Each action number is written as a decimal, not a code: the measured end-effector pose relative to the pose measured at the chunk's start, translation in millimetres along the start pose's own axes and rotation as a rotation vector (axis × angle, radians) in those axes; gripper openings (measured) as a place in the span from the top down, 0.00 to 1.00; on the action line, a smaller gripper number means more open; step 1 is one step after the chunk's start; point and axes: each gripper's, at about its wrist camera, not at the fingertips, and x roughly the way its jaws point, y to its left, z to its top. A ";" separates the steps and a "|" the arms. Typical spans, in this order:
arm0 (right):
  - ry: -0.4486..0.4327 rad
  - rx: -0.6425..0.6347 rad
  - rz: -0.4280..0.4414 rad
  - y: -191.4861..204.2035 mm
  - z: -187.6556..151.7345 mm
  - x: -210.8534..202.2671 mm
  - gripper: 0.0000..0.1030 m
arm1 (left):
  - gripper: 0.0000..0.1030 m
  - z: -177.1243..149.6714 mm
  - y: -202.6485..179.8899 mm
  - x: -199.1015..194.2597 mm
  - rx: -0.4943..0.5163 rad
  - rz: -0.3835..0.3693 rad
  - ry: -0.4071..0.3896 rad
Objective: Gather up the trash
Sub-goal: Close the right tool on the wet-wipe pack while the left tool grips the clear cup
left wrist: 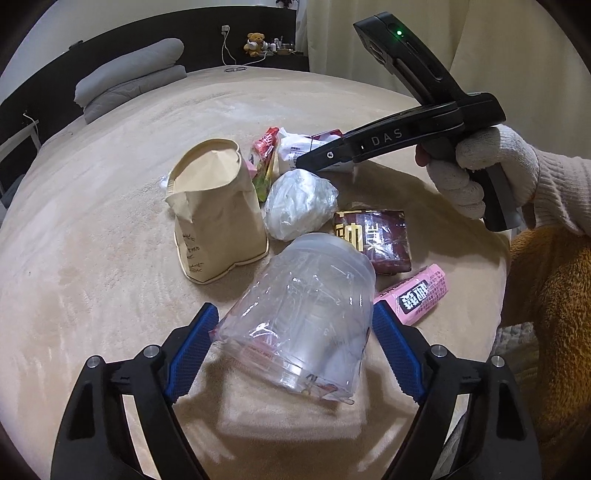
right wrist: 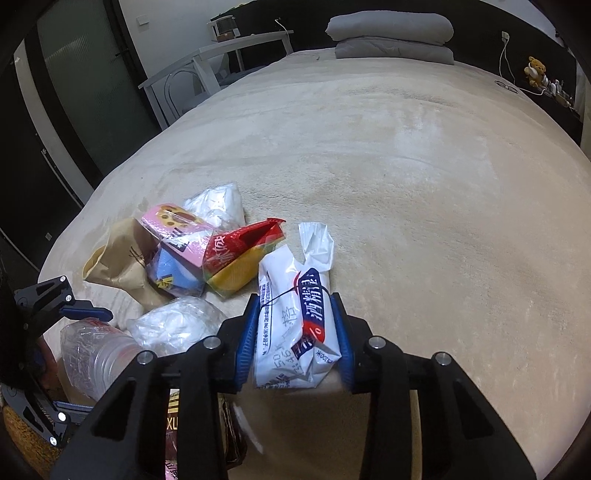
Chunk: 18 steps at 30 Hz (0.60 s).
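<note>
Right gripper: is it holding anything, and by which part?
Yes. The right gripper is shut on a white wipes packet, its blue pads pressing the packet's two long sides near the lower end.

A bedroom in a home: wide bed point(right wrist: 406, 155) under a beige plush blanket, folded grey bedding point(right wrist: 391, 33) stacked at its head against a dark headboard point(left wrist: 155, 37), a small teddy bear point(left wrist: 255, 43) and charger cable point(left wrist: 227, 48) on the ledge behind, curtains point(left wrist: 369, 37) alongside.
</note>
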 end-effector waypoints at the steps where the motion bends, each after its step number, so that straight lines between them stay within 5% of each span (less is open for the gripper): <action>1: -0.002 0.001 0.000 0.0 -0.4 -1.4 0.63 | 0.19 0.1 -1.5 -1.1 -0.002 0.002 -0.005; 18: -0.070 0.052 -0.025 5.7 -17.9 -49.0 0.64 | 0.20 0.8 -1.3 -43.8 -0.091 0.051 -0.118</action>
